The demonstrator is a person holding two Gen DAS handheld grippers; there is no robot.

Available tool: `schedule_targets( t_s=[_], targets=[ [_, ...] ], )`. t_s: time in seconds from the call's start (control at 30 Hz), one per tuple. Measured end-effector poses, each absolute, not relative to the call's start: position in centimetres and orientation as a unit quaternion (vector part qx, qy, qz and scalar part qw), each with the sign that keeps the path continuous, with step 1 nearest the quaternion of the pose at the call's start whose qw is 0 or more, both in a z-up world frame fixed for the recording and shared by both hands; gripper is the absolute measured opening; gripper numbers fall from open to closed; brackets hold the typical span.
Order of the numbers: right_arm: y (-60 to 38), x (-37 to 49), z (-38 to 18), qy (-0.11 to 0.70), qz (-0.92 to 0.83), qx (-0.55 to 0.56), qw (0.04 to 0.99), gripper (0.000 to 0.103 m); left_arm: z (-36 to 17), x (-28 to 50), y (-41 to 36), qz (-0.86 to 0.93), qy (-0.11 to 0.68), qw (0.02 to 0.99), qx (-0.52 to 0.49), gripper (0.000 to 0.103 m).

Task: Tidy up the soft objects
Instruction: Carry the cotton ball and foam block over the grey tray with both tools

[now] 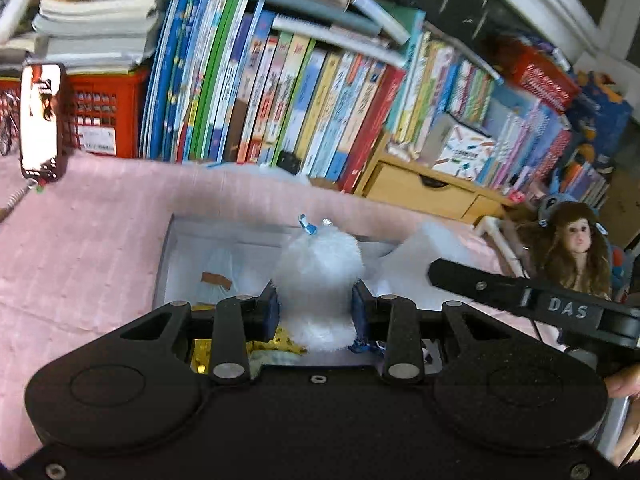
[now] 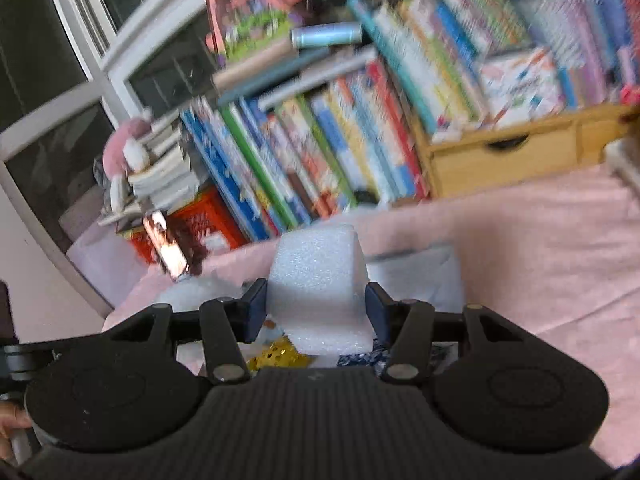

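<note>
My left gripper (image 1: 316,306) is shut on a fluffy white ball (image 1: 320,276) with blue bits on top, held over an open white box (image 1: 176,240) on the pink cloth. My right gripper (image 2: 316,306) is shut on a white foam block (image 2: 318,280) and holds it above the same box (image 2: 420,268). The right gripper's black arm (image 1: 520,292) shows at the right of the left wrist view. Gold and blue items (image 2: 280,354) lie in the box below the foam block.
A pink cloth (image 1: 88,240) covers the surface. Behind it stand rows of books (image 1: 280,96), a red crate (image 1: 104,116), a phone on a stand (image 1: 42,120) and a wooden drawer unit (image 1: 420,192). A doll's head (image 1: 576,248) sits at the right.
</note>
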State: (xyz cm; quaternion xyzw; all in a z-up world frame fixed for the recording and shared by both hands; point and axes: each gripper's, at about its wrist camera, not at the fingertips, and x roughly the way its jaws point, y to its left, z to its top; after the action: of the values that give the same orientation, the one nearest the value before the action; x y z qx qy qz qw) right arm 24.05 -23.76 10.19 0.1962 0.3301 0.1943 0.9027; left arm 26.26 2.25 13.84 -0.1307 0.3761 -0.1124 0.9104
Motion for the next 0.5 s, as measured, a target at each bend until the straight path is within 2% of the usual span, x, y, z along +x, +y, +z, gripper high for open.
schedule_targets(
  t_s=[0.13,0.33,0.5],
  targets=[
    [-22.8,26.2,8.9,0.346,0.186,0.196,0.898,0.056,13.0,28.8,2.4,-0.101,0.388,0.906,-0.134,0.033],
    [-21.3,28.6,7.8,0.369,0.173,0.184,0.895,0.057,11.2,32.7,3.7,-0.099,0.42,0.881,-0.195,0.033],
    [-20.2,30.2,7.0,0.39,0.159,0.165,0.892,0.057,9.7,34.3,3.4,-0.084,0.435,0.878,-0.18,0.033]
  ],
)
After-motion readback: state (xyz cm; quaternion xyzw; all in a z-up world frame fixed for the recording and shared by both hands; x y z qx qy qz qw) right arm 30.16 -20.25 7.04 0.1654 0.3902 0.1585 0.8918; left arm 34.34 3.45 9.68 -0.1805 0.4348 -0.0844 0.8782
